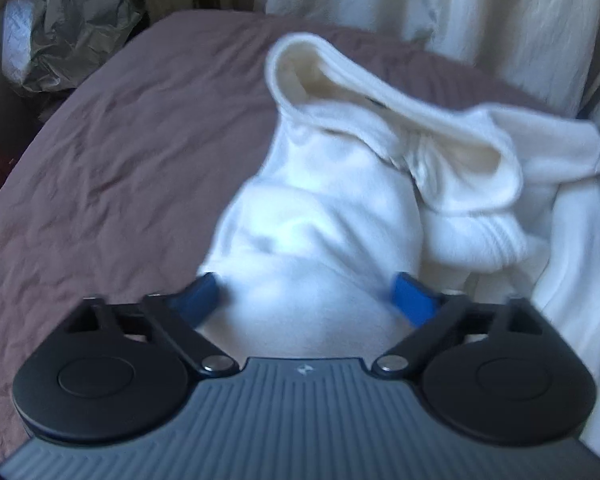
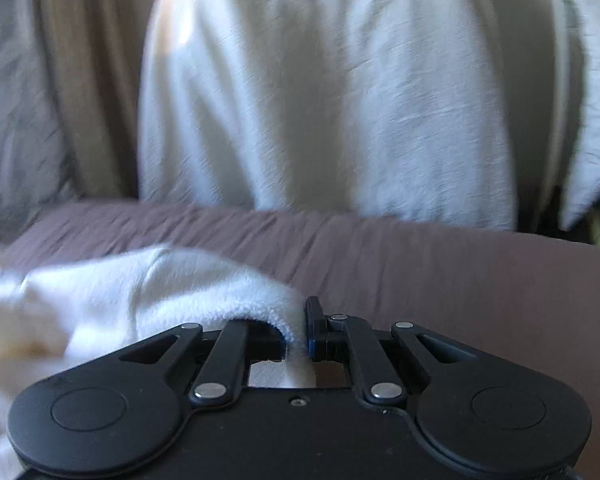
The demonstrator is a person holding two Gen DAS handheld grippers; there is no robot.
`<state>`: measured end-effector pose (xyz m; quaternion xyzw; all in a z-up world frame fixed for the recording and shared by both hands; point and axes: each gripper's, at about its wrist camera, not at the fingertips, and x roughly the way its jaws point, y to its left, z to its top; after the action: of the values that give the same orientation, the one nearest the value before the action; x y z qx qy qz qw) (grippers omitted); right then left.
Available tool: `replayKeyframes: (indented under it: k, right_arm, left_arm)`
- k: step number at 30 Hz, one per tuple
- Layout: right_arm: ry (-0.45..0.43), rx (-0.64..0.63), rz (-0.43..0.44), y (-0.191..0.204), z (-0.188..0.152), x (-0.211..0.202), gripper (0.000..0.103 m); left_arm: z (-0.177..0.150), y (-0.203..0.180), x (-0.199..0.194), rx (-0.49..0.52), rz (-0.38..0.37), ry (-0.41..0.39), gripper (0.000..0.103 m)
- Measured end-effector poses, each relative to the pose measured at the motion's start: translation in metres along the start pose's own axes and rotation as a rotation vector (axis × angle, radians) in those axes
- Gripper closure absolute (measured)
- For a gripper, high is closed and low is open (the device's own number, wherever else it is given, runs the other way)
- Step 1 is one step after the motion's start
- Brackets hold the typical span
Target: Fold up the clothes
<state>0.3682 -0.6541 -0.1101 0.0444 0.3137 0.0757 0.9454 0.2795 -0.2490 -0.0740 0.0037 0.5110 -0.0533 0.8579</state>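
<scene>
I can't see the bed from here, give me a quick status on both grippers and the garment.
Left gripper open, white fleece garment between its fingers. Right gripper shut on a garment edge. Garment bunched on brown sheet. Nothing in the way.

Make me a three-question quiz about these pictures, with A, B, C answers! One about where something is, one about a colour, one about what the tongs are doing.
1. Where does the white fleece garment lie?
A. On the brown bedsheet
B. In a basket
C. On a chair

2. What colour are the left tongs' pads?
A. Red
B. Blue
C. Yellow

3. What are the right tongs doing?
A. Hanging wide open over the sheet
B. Gripping a pillow
C. Pinching an edge of the white garment

Answers:
1. A, the left view shows the garment bunched on the brown sheet.
2. B, both pads beside the white cloth are blue.
3. C, the right view shows a fold of white fleece squeezed between closed fingers; the left tongs stand open with cloth between.
</scene>
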Motion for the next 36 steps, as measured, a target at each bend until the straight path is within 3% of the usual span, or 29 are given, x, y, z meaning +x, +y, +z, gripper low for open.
replayKeyframes:
  k: [1, 3, 5, 8, 11, 13, 14, 19, 22, 24, 25, 26, 28, 30, 32, 34, 36]
  right_arm:
    - [0.021, -0.012, 0.028, -0.001, -0.005, 0.002, 0.093]
    - [0.032, 0.003, 0.053, -0.003, -0.014, 0.005, 0.085]
    - [0.032, 0.033, 0.094, -0.005, -0.024, 0.005, 0.082]
    - [0.001, 0.068, 0.123, -0.004, -0.039, 0.006, 0.081]
    - [-0.036, 0.067, 0.110, 0.000, -0.050, 0.004, 0.080]
    - [-0.090, 0.090, 0.090, -0.001, -0.051, -0.005, 0.088]
    - [-0.123, 0.110, 0.079, -0.002, -0.050, -0.010, 0.097]
    - [-0.272, 0.032, -0.100, -0.003, -0.015, -0.044, 0.098]
    - [-0.374, 0.029, -0.131, -0.008, 0.026, -0.070, 0.098]
    - [-0.383, 0.104, -0.149, -0.019, 0.043, -0.066, 0.095]
    - [-0.370, 0.149, -0.162, -0.026, 0.050, -0.059, 0.083]
    - [-0.356, 0.194, -0.174, -0.032, 0.057, -0.052, 0.058]
    - [-0.257, 0.295, -0.232, -0.044, 0.053, -0.041, 0.054]
    - [-0.140, 0.403, -0.279, -0.054, 0.038, -0.035, 0.052]
    - [-0.095, 0.486, -0.184, -0.057, 0.008, -0.044, 0.052]
    - [-0.018, 0.514, -0.091, -0.054, -0.016, -0.051, 0.051]
    - [0.068, 0.522, -0.003, -0.047, -0.038, -0.058, 0.051]
  left_arm:
    - [-0.001, -0.009, 0.006, 0.044, 0.014, 0.018, 0.000]
    - [-0.009, -0.020, 0.025, 0.079, 0.138, 0.030, 0.007]
    - [-0.015, -0.017, 0.031, 0.002, 0.170, 0.011, 0.037]
    - [-0.020, -0.013, 0.019, -0.055, 0.175, -0.058, 0.055]
    - [-0.028, -0.024, 0.002, 0.007, 0.225, -0.129, 0.059]
    - [-0.031, -0.028, -0.008, 0.043, 0.247, -0.172, 0.059]
    - [-0.029, -0.026, -0.011, 0.059, 0.247, -0.188, 0.059]
    - [0.005, -0.008, -0.030, 0.071, 0.195, -0.241, 0.065]
    - [0.045, -0.018, -0.051, 0.141, 0.178, -0.329, 0.061]
    - [0.075, -0.027, -0.057, 0.143, 0.195, -0.350, 0.050]
    - [0.090, -0.025, -0.052, 0.112, 0.195, -0.335, 0.040]
    - [0.105, -0.024, -0.047, 0.081, 0.195, -0.319, 0.030]
    - [0.128, -0.020, -0.031, 0.042, 0.200, -0.279, 0.023]
    - [0.127, -0.018, -0.018, 0.050, 0.260, -0.261, 0.023]
    - [0.105, -0.019, -0.012, 0.080, 0.343, -0.260, 0.022]
    - [0.071, -0.018, -0.010, 0.116, 0.362, -0.251, 0.018]
    - [0.040, -0.012, -0.008, 0.131, 0.313, -0.206, 0.017]
